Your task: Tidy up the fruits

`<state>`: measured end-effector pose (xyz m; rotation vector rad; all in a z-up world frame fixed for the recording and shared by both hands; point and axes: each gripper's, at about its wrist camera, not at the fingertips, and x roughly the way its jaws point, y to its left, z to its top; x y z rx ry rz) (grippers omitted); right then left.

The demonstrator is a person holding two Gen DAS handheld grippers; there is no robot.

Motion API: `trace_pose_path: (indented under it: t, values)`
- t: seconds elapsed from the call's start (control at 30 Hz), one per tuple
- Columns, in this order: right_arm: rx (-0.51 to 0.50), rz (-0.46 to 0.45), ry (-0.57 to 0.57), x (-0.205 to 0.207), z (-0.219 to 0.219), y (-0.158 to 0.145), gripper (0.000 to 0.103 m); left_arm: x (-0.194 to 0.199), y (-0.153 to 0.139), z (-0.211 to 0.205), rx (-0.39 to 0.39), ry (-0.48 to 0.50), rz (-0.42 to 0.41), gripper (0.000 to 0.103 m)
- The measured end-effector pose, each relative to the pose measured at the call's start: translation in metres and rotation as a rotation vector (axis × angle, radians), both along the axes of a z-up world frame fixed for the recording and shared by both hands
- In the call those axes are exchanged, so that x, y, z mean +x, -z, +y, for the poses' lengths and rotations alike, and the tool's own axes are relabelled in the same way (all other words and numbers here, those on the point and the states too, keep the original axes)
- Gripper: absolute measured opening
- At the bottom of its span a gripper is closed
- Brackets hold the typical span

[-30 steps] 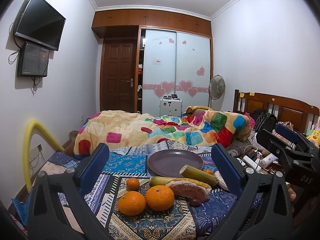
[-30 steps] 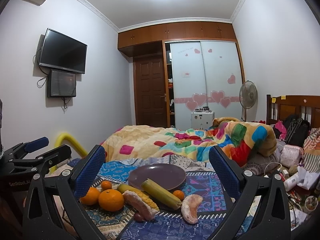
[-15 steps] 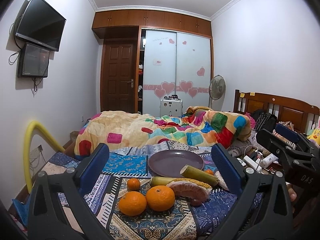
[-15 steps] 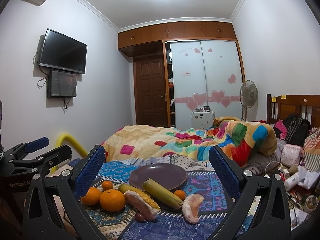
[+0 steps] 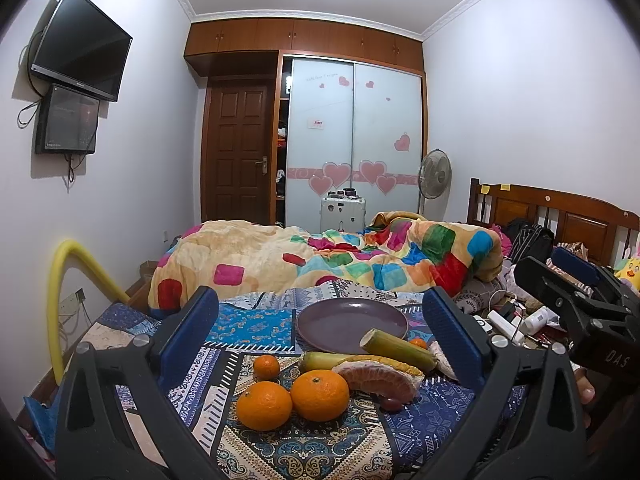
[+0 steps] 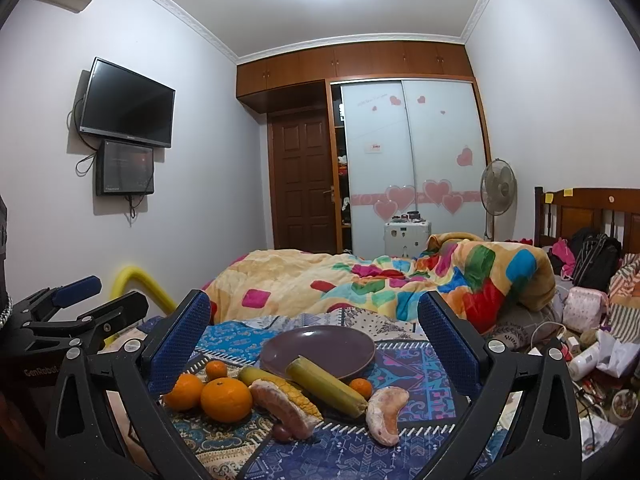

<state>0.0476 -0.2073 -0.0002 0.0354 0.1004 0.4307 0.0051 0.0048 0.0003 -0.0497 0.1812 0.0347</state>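
Note:
Fruit lies on a patterned cloth in front of an empty purple plate (image 5: pixel 352 322) (image 6: pixel 320 350). Two large oranges (image 5: pixel 319 395) (image 6: pixel 226 399) sit nearest, a small orange (image 5: pixel 266 367) behind them. A green cane stick (image 5: pixel 396 346) (image 6: pixel 326 386) leans on the plate's rim, beside a corn cob (image 6: pixel 276 384) and two pomelo segments (image 5: pixel 380 380) (image 6: pixel 386 410). Another small orange (image 6: pixel 361 386) lies by the plate. My left gripper (image 5: pixel 320 336) is open above the fruit, holding nothing. My right gripper (image 6: pixel 316 336) is open and empty too.
A colourful quilt (image 5: pixel 320 256) is heaped on the bed behind the plate. Bottles, cables and bags (image 6: pixel 588 344) clutter the right side by the wooden headboard (image 5: pixel 560 212). A yellow foam tube (image 5: pixel 64 280) arches at the left wall.
Both views have shifted very slightly; the fruit and plate have not moved and both grippers stay open.

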Motion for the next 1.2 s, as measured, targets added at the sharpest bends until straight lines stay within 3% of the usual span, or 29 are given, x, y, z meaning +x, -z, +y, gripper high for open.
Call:
trace_pose_path:
  t: [0.83,1.2]
  values:
    - [-0.032,0.049,-0.001,0.013,0.006,0.009,0.103,0.009,0.011,0.004,-0.014,0.009,0.016,0.103]
    - [-0.124,0.185,0.021,0.052,0.000,0.046,0.103,0.046,0.055,0.029,-0.026,0.002,0.210,0.101]
